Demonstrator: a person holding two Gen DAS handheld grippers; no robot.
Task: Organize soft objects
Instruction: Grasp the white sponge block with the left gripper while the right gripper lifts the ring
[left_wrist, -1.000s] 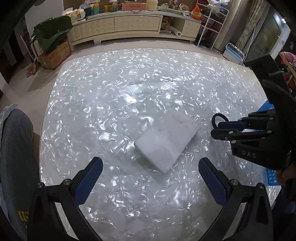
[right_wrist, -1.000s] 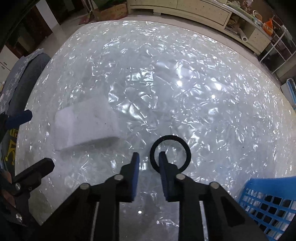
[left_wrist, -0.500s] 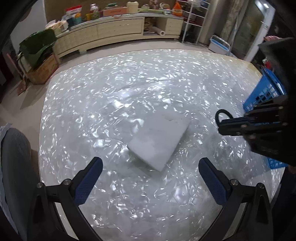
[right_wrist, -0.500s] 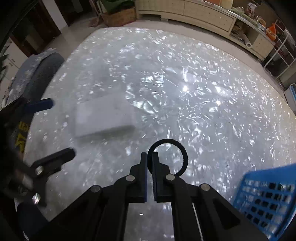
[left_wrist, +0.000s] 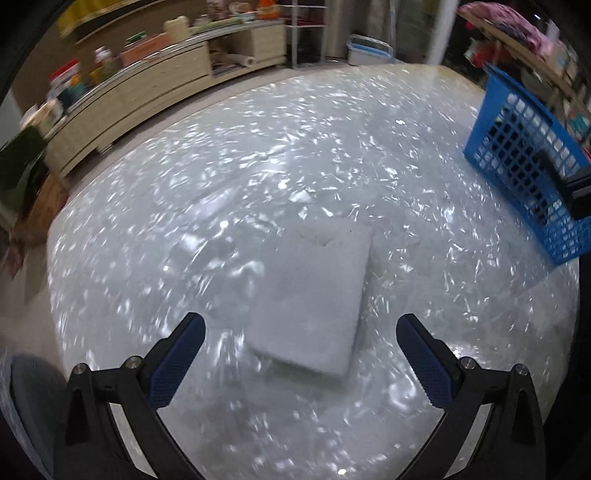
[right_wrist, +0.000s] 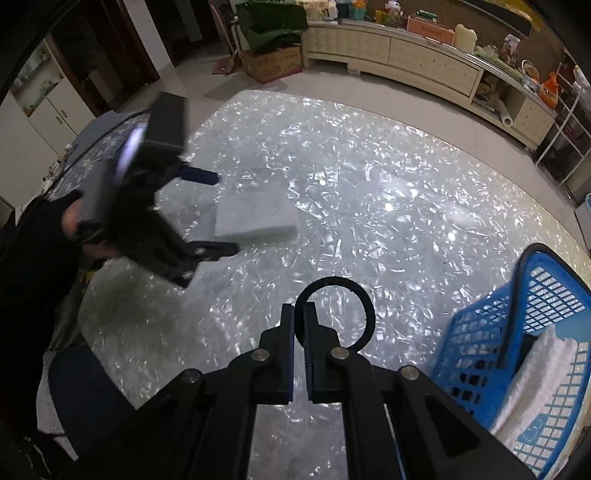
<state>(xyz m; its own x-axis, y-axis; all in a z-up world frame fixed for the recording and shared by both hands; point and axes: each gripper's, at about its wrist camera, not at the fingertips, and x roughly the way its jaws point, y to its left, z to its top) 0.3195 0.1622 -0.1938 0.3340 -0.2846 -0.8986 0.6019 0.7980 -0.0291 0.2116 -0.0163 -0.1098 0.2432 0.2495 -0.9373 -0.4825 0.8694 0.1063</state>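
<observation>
- Left wrist view: left gripper (left_wrist: 301, 363) points steeply down, jaws spread wide, nothing between them.
- White foam pad (left_wrist: 314, 295) lies flat on the desk (left_wrist: 184, 206), straight ahead of the jaws, its near edge between the two blue pads but apart from both.
- Desk is covered with crinkled shiny film; picture blurred, so fine detail of the pad's surface is uncertain. A small notch shows at its far edge.
- Blue basket (left_wrist: 524, 162) stands at the right edge of the desk, well apart from the pad.
- Handling, judged: pad looks light, soft, squashy. Best taken across its narrow width, near the near end, with a gentle squeeze; film beneath may be slippery and let it skate.
- Right wrist view: right gripper (right_wrist: 299, 325) is closed tight on a black ring (right_wrist: 336, 314), likely an elastic hair tie, pinched at its left rim; the loop hangs clear of the desk.
- Ring judged very light and limp; the pinch on one strand seems enough.
- Blue basket (right_wrist: 517, 332) sits just right of the ring and already holds a white fluffy cloth (right_wrist: 543, 376).
- Foam pad (right_wrist: 255, 218) is visible farther off, with the left gripper (right_wrist: 210, 214) at its left side.
</observation>
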